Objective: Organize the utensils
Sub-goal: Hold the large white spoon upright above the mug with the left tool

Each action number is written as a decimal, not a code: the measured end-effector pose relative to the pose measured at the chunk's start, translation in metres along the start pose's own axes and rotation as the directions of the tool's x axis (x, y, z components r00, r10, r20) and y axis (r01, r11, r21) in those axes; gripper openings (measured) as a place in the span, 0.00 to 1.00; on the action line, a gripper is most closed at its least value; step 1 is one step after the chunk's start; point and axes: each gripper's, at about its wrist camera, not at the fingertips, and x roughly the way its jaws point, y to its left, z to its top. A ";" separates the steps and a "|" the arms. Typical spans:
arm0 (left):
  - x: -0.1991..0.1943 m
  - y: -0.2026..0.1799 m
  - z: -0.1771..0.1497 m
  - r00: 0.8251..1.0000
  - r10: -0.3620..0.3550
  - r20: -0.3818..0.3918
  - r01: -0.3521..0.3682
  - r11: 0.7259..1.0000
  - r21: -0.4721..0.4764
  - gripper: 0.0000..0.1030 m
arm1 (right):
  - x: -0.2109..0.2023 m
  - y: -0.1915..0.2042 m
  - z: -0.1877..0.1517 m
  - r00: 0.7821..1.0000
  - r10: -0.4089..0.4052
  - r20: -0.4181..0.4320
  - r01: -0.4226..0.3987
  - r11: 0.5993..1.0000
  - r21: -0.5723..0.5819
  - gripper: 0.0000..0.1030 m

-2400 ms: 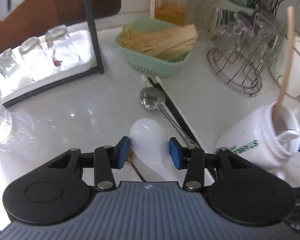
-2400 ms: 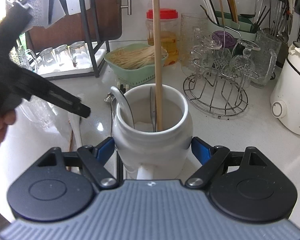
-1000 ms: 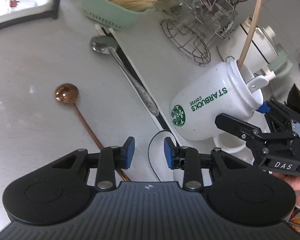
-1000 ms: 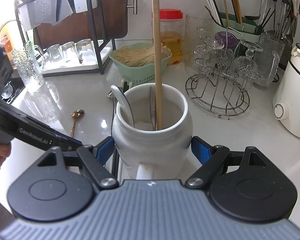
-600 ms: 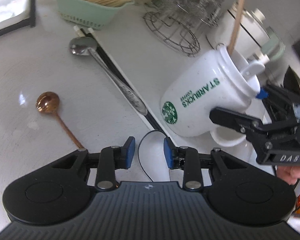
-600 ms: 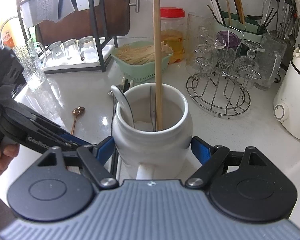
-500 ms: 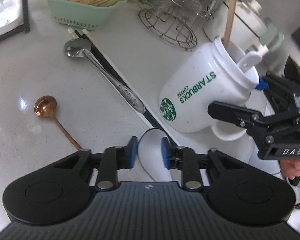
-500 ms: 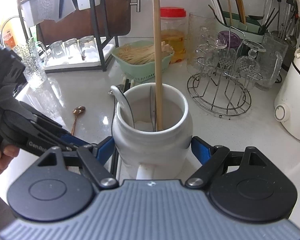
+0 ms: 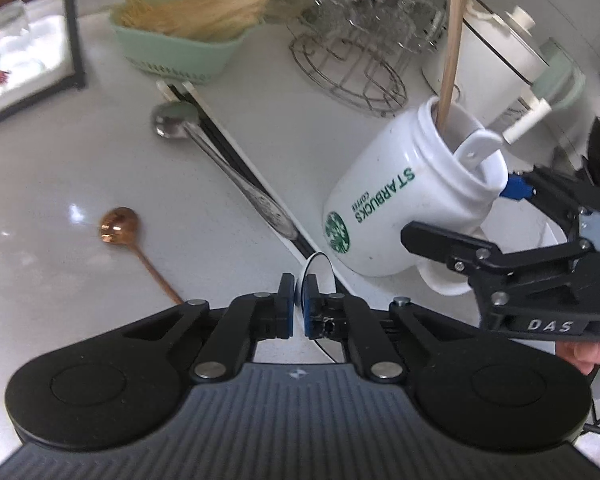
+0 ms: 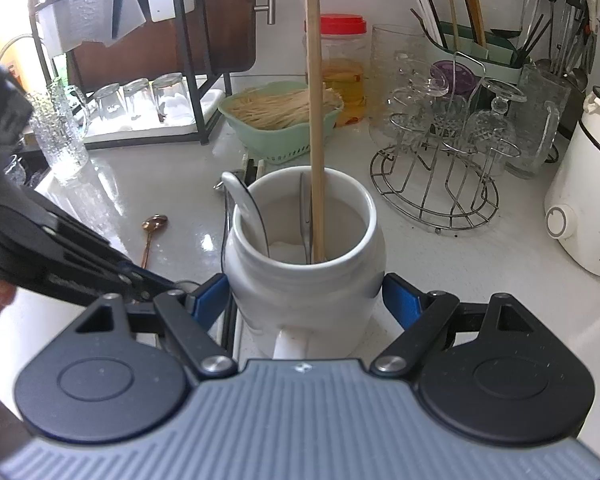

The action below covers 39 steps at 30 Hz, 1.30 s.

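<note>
My left gripper [image 9: 299,300] points down at the counter, its jaws closing with the thin rim of a white spoon [image 9: 319,270] pinched between the blue pads. The spoon lies right beside the white Starbucks mug [image 9: 383,204]. My right gripper [image 10: 304,294] is shut on that mug [image 10: 303,240]. The mug holds a wooden stick [image 10: 313,120], another white spoon [image 10: 244,204] and a metal utensil. A copper spoon [image 9: 120,226], a steel spoon [image 9: 220,164] and black chopsticks [image 9: 204,116] lie on the counter.
A green basket of wooden sticks [image 9: 180,52] and a wire glass rack [image 9: 351,68] stand behind. A white appliance [image 10: 583,200] is at the right. Upturned glasses [image 10: 140,100] sit on a tray under a black rack at the left.
The left gripper's jaws have closed from well apart onto the white spoon's rim, and the gripper has risen a little and rolled. The right gripper and mug stayed put.
</note>
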 end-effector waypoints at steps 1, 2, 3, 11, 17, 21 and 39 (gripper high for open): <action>-0.005 -0.001 0.000 1.000 0.018 0.013 -0.018 1.000 -0.005 0.05 | 0.000 0.001 0.000 1.000 -0.003 0.001 0.003 1.000 0.001 0.83; -0.011 -0.002 -0.001 0.999 0.030 0.026 -0.030 0.999 -0.013 0.05 | 0.000 0.001 0.000 1.000 -0.006 0.002 0.006 1.000 0.002 0.83; -0.016 -0.002 -0.001 0.998 0.041 0.038 -0.040 0.999 -0.023 0.05 | 0.000 0.002 -0.001 1.000 -0.008 0.003 0.008 1.000 0.003 0.83; -0.060 -0.014 0.001 0.975 0.175 0.135 -0.166 0.983 -0.074 0.05 | -0.002 0.008 -0.004 1.000 -0.018 0.012 0.018 1.000 0.008 0.83; -0.093 -0.031 0.007 0.944 0.240 0.224 -0.225 0.970 -0.091 0.05 | -0.004 0.017 -0.005 1.000 -0.018 0.014 0.018 1.000 0.006 0.83; -0.110 -0.040 0.014 0.926 0.268 0.265 -0.250 0.963 -0.101 0.05 | -0.005 0.021 -0.006 1.000 -0.012 0.010 0.012 1.000 0.006 0.83; -0.162 -0.088 0.051 0.848 0.242 0.472 -0.234 0.969 -0.076 0.05 | -0.011 0.027 -0.014 1.000 0.007 0.021 -0.007 1.000 0.001 0.83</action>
